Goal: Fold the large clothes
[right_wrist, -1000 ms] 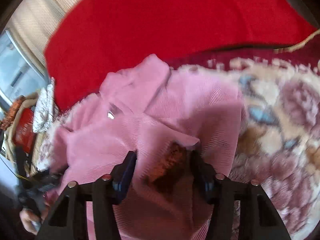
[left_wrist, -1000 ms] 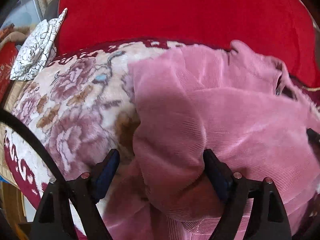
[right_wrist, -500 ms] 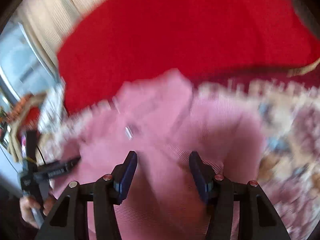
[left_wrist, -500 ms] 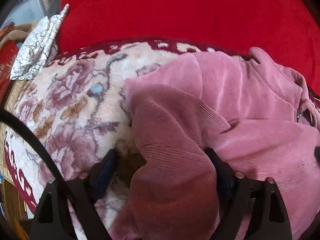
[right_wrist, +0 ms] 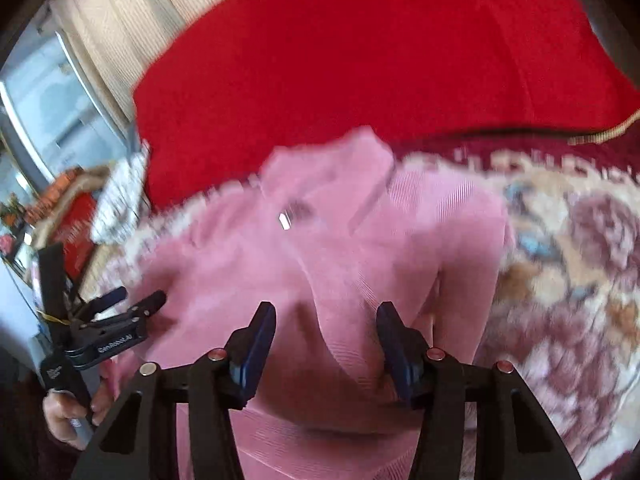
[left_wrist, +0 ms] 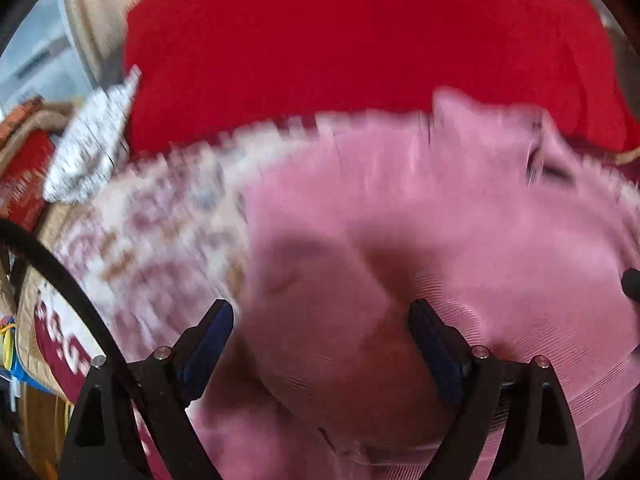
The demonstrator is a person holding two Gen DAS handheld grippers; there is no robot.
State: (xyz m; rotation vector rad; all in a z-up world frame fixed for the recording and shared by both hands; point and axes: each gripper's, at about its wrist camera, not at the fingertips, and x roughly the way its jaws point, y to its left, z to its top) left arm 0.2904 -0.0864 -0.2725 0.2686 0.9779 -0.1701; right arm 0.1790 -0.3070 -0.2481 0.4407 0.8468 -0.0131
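A pink corduroy garment (left_wrist: pixel 460 240) lies spread on a floral blanket (left_wrist: pixel 160 232), its collar and zip (right_wrist: pixel 286 220) toward the red cushion. My left gripper (left_wrist: pixel 322 336) stands wide open over a folded sleeve edge. The cloth lies between the fingers, and the left pad (left_wrist: pixel 212 340) is clear of it. In the right wrist view the left gripper (right_wrist: pixel 138 296) hovers at the garment's left edge, held by a hand (right_wrist: pixel 68 412). My right gripper (right_wrist: pixel 326 346) stands half open over a pink fold ridge, the blue inner faces of both pads bare. Both views are motion-blurred.
A big red cushion (left_wrist: pixel 360 40) rises behind the blanket. A white patterned cloth (left_wrist: pixel 92 148) and a red box (left_wrist: pixel 20 184) sit at the left edge. Cream curtains (right_wrist: pixel 120 28) and a window (right_wrist: pixel 44 100) stand at the far left. The blanket (right_wrist: pixel 580 280) extends right of the garment.
Both hands have shifted and the views are more blurred. In the right wrist view the left gripper has come closer in along the garment's left edge. The fold between the left fingers lies flatter.
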